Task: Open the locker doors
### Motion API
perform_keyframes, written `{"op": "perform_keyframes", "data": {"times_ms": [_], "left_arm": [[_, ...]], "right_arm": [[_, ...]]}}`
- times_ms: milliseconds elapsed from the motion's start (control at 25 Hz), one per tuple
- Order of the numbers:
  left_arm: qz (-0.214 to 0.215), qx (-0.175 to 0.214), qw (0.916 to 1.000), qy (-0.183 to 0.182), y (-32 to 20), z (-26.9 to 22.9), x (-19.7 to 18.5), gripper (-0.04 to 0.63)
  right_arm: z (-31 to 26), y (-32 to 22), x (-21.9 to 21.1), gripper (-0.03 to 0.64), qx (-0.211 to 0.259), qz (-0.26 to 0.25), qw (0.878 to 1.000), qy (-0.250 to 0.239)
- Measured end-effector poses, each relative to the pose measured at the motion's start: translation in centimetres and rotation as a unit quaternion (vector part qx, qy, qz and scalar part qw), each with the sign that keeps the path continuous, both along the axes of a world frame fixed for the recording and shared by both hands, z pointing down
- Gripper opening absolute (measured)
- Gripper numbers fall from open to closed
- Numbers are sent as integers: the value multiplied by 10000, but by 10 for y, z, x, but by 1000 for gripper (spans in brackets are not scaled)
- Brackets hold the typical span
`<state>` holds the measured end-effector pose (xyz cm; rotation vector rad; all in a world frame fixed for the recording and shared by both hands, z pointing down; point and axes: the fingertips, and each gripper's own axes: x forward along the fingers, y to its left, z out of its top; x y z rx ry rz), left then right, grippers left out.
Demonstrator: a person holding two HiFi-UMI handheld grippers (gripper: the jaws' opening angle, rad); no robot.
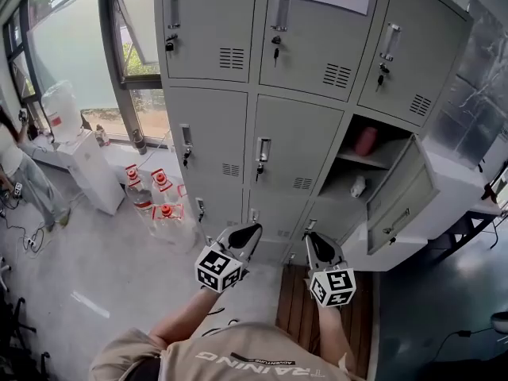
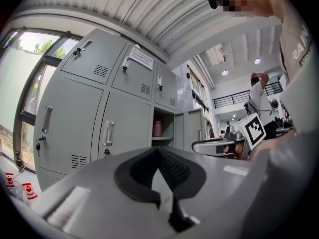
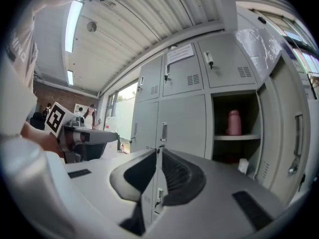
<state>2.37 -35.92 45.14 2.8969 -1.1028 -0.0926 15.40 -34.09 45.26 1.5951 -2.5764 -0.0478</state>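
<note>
A grey locker bank [image 1: 298, 153] fills the head view; most doors are closed, with handles and keys. The middle-right locker [image 1: 373, 161] stands open, its door [image 1: 405, 197] swung to the right. Inside are a pink bottle [image 1: 365, 141] [image 2: 157, 128] [image 3: 233, 123] and a small white object [image 1: 359, 186]. My left gripper [image 1: 252, 230] [image 2: 159, 151] is held low before the bottom row, shut and empty. My right gripper [image 1: 316, 243] [image 3: 158, 151] is beside it, short of the lockers. Its jaws are a narrow slit apart, with nothing between them.
Water jugs with red caps [image 1: 159, 201] stand on the floor left of the lockers, by a white dispenser [image 1: 67, 125] and the window. A person [image 1: 16, 173] is at the far left. A wooden platform [image 1: 302, 308] lies under me. A white table [image 1: 468, 189] is on the right.
</note>
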Motion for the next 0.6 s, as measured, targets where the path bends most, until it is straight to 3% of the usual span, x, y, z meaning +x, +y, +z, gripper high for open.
{"op": "perform_keyframes", "data": {"times_ms": [200, 600], "left_arm": [[61, -124, 9999, -56, 3, 7, 0, 7], [243, 38, 9996, -120, -6, -2, 14, 8]], "right_arm": [[4, 6, -6, 38, -54, -67, 9999, -76], [-13, -4, -7, 37, 143, -211, 9996, -96]]}}
